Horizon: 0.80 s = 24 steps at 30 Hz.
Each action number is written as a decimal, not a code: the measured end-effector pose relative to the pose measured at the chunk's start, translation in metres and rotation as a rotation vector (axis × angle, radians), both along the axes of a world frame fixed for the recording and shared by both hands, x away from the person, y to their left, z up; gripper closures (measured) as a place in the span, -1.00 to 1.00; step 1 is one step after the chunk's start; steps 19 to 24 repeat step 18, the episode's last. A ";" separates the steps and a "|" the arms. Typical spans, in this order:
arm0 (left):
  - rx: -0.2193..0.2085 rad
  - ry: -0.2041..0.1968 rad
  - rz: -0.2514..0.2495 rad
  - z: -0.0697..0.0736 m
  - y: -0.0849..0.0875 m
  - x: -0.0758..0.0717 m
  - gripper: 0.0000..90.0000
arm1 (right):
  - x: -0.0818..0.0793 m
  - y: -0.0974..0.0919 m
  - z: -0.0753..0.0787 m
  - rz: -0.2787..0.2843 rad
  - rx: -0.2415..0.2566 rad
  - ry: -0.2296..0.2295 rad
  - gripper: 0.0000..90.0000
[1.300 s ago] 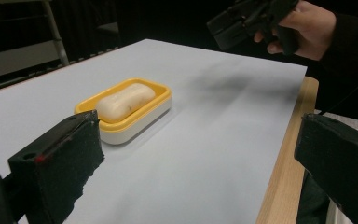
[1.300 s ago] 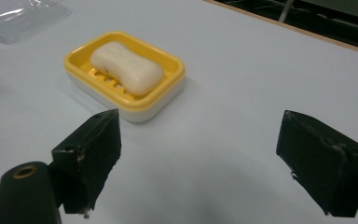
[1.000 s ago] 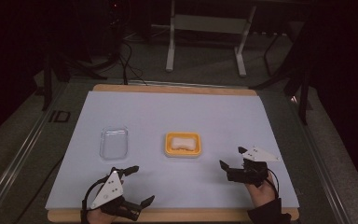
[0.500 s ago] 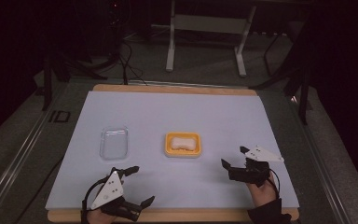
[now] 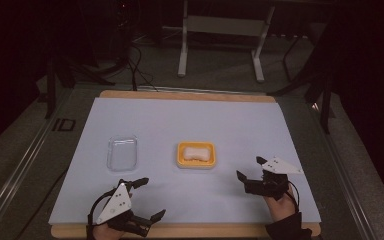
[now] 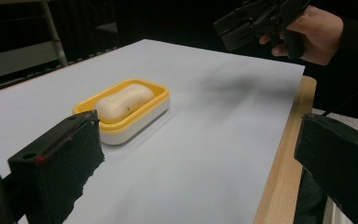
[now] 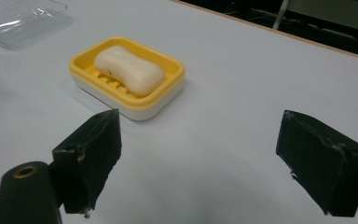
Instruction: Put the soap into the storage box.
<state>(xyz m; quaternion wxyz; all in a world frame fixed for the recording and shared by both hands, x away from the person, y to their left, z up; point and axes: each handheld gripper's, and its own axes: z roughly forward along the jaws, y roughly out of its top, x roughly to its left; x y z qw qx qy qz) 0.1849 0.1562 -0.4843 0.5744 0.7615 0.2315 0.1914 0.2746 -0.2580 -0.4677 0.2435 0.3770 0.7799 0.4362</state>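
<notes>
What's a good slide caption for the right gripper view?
Open right gripper faces soap in its yellow dish.

I see a dim room with dark surroundings; soft overhead light falls on the pale table. Shadows are faint. Near jaws blur in both gripper views; no glare.

The setting was a lab recording station: a table covered with a plain white sheet, cables on the dark floor, and a metal stand at the far side.
</notes>
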 end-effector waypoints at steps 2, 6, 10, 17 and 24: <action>-0.004 0.000 0.004 0.000 0.001 0.000 -0.97 | 0.001 0.000 -0.002 0.000 -0.001 0.006 -0.69; -0.003 0.000 0.005 0.000 0.001 0.000 -0.97 | 0.002 -0.001 -0.002 -0.001 0.006 0.017 -0.69; -0.003 0.001 0.005 0.000 0.001 0.000 -0.97 | 0.003 -0.001 -0.003 0.002 0.006 0.021 -0.69; -0.002 0.000 0.005 0.000 0.001 0.000 -0.97 | 0.003 -0.002 -0.004 0.000 0.002 0.027 -0.68; -0.002 0.001 0.005 0.000 0.001 0.000 -0.97 | 0.003 -0.002 -0.004 0.003 0.003 0.028 -0.69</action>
